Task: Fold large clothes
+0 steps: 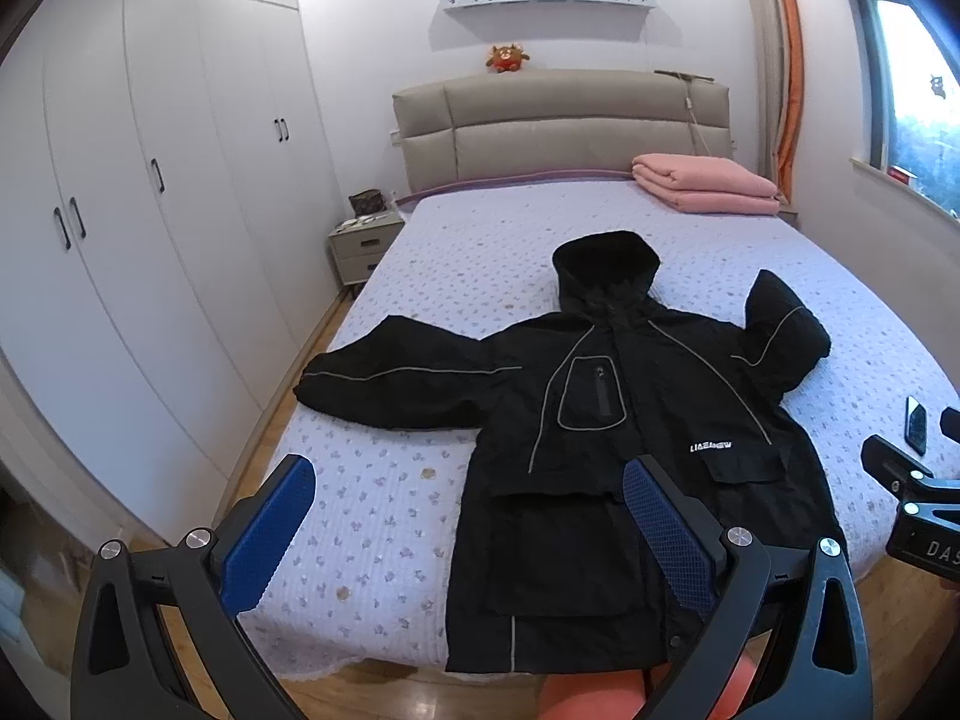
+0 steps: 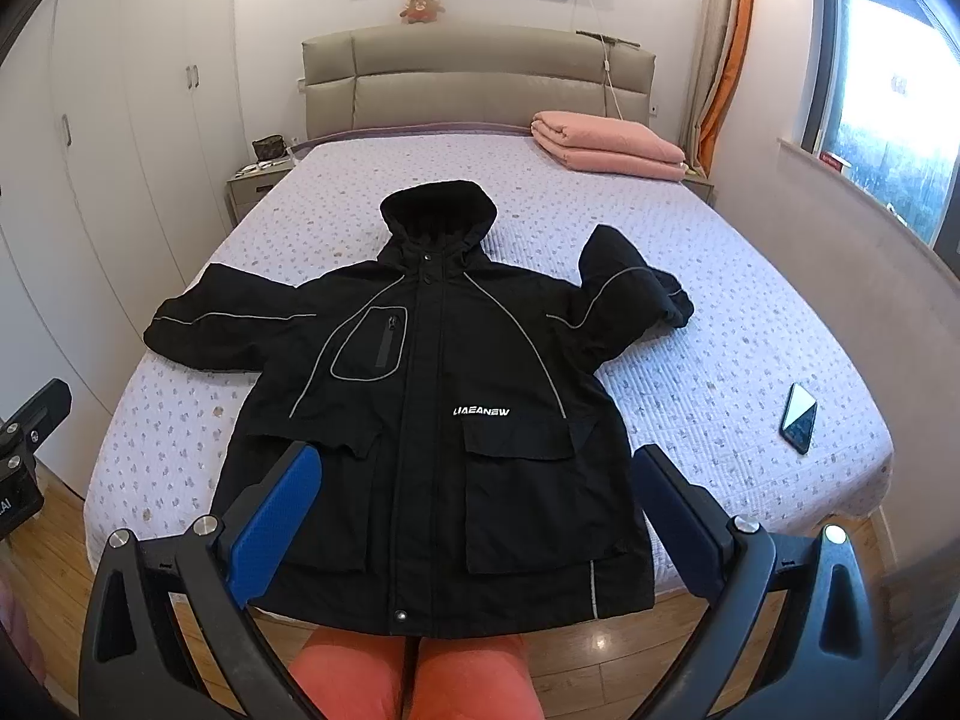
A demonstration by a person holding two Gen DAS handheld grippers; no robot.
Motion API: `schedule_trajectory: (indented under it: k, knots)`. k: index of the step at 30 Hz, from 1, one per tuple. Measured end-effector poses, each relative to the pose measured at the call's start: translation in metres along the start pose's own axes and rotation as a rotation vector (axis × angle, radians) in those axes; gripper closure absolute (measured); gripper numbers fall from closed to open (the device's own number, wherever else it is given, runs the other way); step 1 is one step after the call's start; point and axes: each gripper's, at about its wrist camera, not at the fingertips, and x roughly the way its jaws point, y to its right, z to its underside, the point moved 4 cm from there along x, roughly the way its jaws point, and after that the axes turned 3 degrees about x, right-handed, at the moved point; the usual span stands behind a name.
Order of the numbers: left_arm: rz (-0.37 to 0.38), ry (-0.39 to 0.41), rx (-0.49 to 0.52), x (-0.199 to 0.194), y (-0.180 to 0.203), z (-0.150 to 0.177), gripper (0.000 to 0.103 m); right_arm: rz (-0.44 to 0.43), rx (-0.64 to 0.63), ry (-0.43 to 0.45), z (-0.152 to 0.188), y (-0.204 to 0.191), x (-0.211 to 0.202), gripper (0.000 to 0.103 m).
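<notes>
A black hooded jacket (image 1: 606, 420) with grey piping lies face up on the bed (image 1: 384, 528), hood toward the headboard. Its left sleeve is stretched out flat; its right sleeve (image 2: 636, 282) is bent upward. The hem hangs over the near bed edge. It also shows in the right wrist view (image 2: 432, 420). My left gripper (image 1: 468, 480) is open and empty, held above the near edge, left of the jacket's middle. My right gripper (image 2: 477, 468) is open and empty above the jacket's lower front. Neither touches the jacket.
A phone (image 2: 799, 417) lies on the bed right of the jacket. A folded pink quilt (image 2: 606, 141) sits near the headboard at the right. White wardrobes (image 1: 120, 210) line the left wall, with a nightstand (image 1: 363, 243). Wooden floor runs along the bed's near edge.
</notes>
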Motion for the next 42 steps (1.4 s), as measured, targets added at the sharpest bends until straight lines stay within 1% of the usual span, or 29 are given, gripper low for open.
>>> schedule_trajectory:
  k: [3, 10, 17, 20, 23, 27, 30, 34, 36, 39, 40, 41, 42]
  knots:
    - [0.022, 0.009, -0.007, -0.004, -0.001, 0.000, 0.001, 0.021, -0.022, 0.016, 0.000, -0.005, -0.008, 0.000]
    - [0.073, 0.024, -0.039, -0.016, -0.010, 0.007, 0.001, 0.027, -0.026, 0.035, 0.002, -0.012, -0.027, 0.000]
    - [0.134, -0.001, -0.094, -0.014, -0.020, 0.010, 0.001, 0.042, -0.046, 0.042, 0.008, -0.018, -0.038, 0.000]
    - [0.128, 0.002, -0.094, -0.013, -0.019, 0.011, 0.001, 0.045, -0.051, 0.045, 0.009, -0.018, -0.038, 0.000]
    - [0.102, 0.013, -0.081, -0.011, -0.015, 0.009, 0.001, 0.041, -0.050, 0.038, 0.009, -0.017, -0.033, 0.000]
    - [0.103, 0.010, -0.054, -0.005, -0.005, 0.005, 0.001, 0.033, -0.040, 0.019, 0.010, -0.012, -0.021, 0.000]
    - [0.095, -0.002, -0.026, 0.008, 0.006, 0.001, 0.001, 0.026, -0.025, -0.005, 0.009, -0.005, -0.001, 0.000]
    - [0.101, -0.028, 0.000, 0.041, 0.028, -0.010, 0.001, 0.028, -0.014, -0.037, 0.005, 0.006, 0.034, 0.000]
    - [0.117, -0.045, 0.006, 0.069, 0.046, -0.017, 0.001, 0.025, -0.006, -0.047, 0.001, 0.013, 0.060, 0.000]
    - [0.147, -0.077, 0.013, 0.118, 0.079, -0.027, 0.001, 0.015, 0.011, -0.070, -0.008, 0.028, 0.118, 0.000]
    - [0.156, -0.090, 0.019, 0.139, 0.093, -0.031, 0.001, 0.012, 0.015, -0.081, -0.010, 0.032, 0.134, 0.000]
    - [0.162, -0.101, 0.026, 0.161, 0.107, -0.035, 0.001, 0.008, 0.021, -0.101, -0.014, 0.039, 0.162, 0.000]
    - [0.159, -0.110, 0.037, 0.183, 0.122, -0.039, 0.001, 0.007, 0.026, -0.114, -0.016, 0.044, 0.181, 0.000]
